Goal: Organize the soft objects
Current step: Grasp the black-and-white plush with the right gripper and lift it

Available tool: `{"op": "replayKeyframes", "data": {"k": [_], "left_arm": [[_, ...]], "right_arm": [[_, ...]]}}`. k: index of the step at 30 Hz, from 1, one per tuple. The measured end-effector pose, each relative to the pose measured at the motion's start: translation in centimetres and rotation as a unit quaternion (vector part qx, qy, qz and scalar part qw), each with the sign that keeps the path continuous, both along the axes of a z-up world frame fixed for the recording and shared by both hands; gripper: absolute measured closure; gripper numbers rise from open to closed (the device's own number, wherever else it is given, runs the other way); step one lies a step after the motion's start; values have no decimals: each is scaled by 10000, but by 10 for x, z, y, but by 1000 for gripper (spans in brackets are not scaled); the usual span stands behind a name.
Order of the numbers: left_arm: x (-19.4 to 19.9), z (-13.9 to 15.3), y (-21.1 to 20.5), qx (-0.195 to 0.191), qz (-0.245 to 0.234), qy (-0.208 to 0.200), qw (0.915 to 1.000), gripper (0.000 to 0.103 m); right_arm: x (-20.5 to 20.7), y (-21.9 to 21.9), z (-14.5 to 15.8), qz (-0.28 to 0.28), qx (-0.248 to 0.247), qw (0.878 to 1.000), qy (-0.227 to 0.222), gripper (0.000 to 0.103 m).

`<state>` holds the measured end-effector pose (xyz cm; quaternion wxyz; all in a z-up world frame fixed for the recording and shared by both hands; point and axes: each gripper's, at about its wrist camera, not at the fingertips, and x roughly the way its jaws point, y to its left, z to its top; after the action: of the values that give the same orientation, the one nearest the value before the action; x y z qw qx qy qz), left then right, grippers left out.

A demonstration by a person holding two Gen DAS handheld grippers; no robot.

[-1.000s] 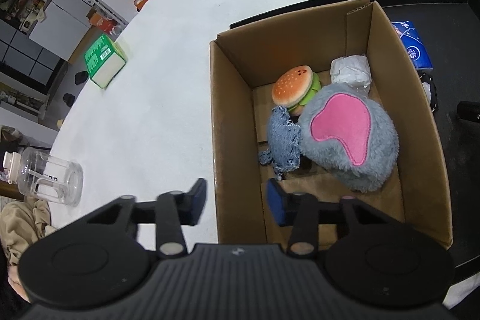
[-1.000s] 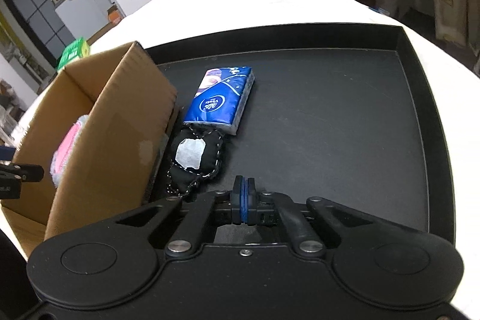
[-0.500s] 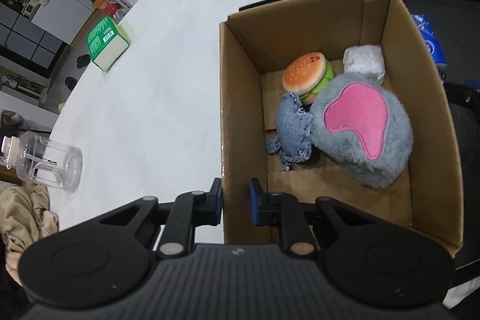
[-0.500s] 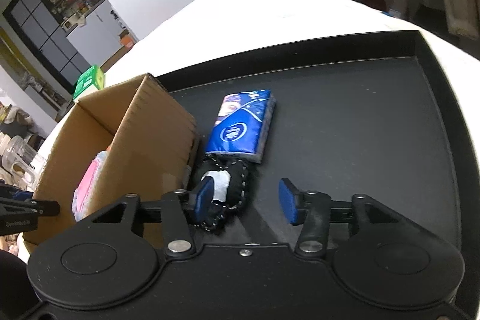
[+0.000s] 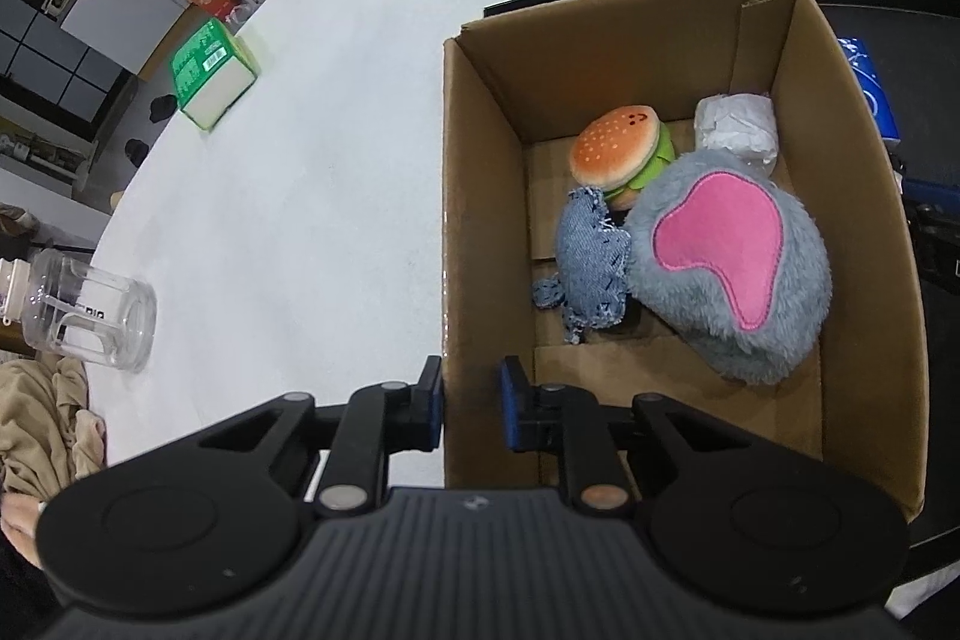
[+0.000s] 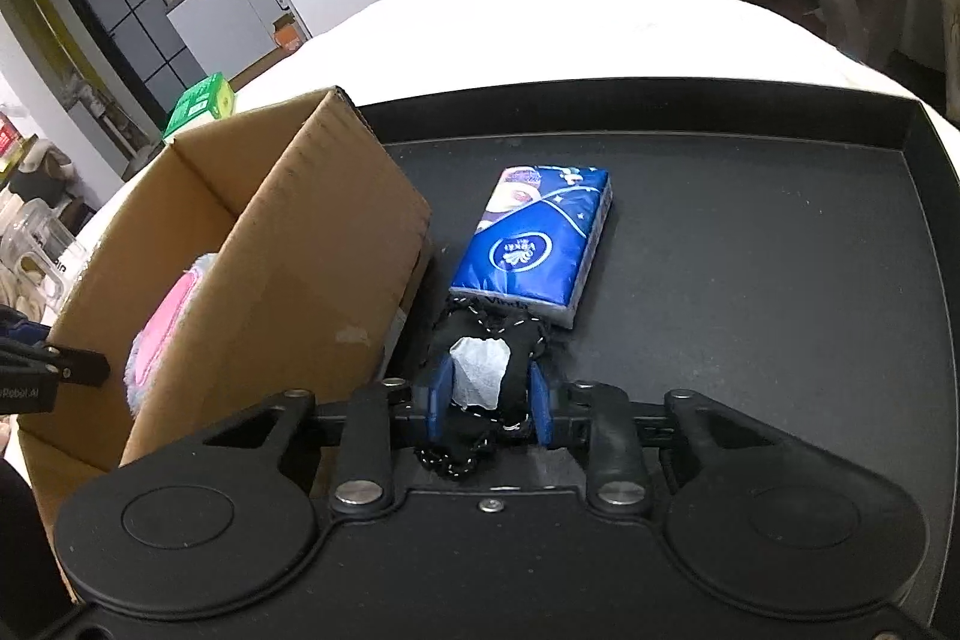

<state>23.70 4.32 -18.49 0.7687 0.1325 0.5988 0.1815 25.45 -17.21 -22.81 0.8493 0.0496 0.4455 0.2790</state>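
The cardboard box (image 5: 480,244) stands partly on the black tray (image 6: 750,292), on the white tabletop (image 5: 336,112). The left gripper (image 5: 472,403) has its jaws on both sides of the box's near left wall, one outside and one inside; I cannot tell if they press it. Inside the box lie a burger plush (image 5: 618,148), a denim piece (image 5: 591,262), a grey and pink plush (image 5: 732,262) and a white bundle (image 5: 737,127). Just beside the box, on the tray, the right gripper (image 6: 487,403) has its jaws around a black pouch (image 6: 480,334), touching its sides. A blue tissue pack (image 6: 537,232) lies just beyond the pouch.
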Motion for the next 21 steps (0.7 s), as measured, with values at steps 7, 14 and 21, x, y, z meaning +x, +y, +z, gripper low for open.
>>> {"op": "replayKeyframes", "data": {"k": [7, 14, 21], "left_arm": [[-2, 2, 0, -55, -52, -63, 10000, 86], [-3, 4, 2, -101, -50, -77, 9999, 82], [-3, 4, 9, -409, 0, 1, 9992, 81]], "right_arm": [[-8, -10, 6, -130, -141, 9998, 46, 81], [-15, -20, 19, -306, -265, 9992, 58, 81], [-20, -20, 44, -418, -306, 9986, -122, 81]]}}
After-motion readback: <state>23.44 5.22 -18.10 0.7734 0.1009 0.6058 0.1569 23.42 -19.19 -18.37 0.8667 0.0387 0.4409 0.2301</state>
